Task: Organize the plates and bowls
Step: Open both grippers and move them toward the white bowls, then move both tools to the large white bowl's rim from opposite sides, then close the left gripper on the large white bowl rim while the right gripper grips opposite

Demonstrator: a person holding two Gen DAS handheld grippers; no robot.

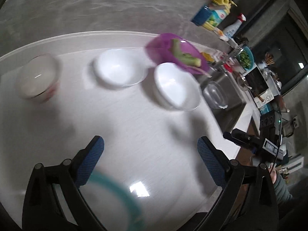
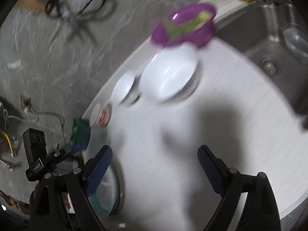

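Note:
On the white counter (image 1: 134, 138) stand two white bowls (image 1: 120, 67) (image 1: 177, 85), a glass bowl with a red pattern (image 1: 37, 77) at the left and a purple bowl holding green vegetable pieces (image 1: 177, 53) behind. A teal-rimmed plate (image 1: 115, 196) lies under my left gripper (image 1: 150, 163), which is open and empty above the counter. In the right wrist view the same white bowls (image 2: 169, 77) (image 2: 124, 87), the purple bowl (image 2: 182, 25) and the patterned bowl (image 2: 101, 115) show. My right gripper (image 2: 155, 169) is open and empty; the teal-rimmed plate (image 2: 107, 190) lies by its left finger.
A steel sink (image 2: 269, 44) with a clear container (image 1: 214, 96) in it lies to the right of the counter. Bottles and a yellow sponge (image 1: 217, 13) stand beyond it. Black cables (image 2: 80, 5) lie on the grey surface behind. The left gripper's body (image 2: 38, 154) shows at the counter's left edge.

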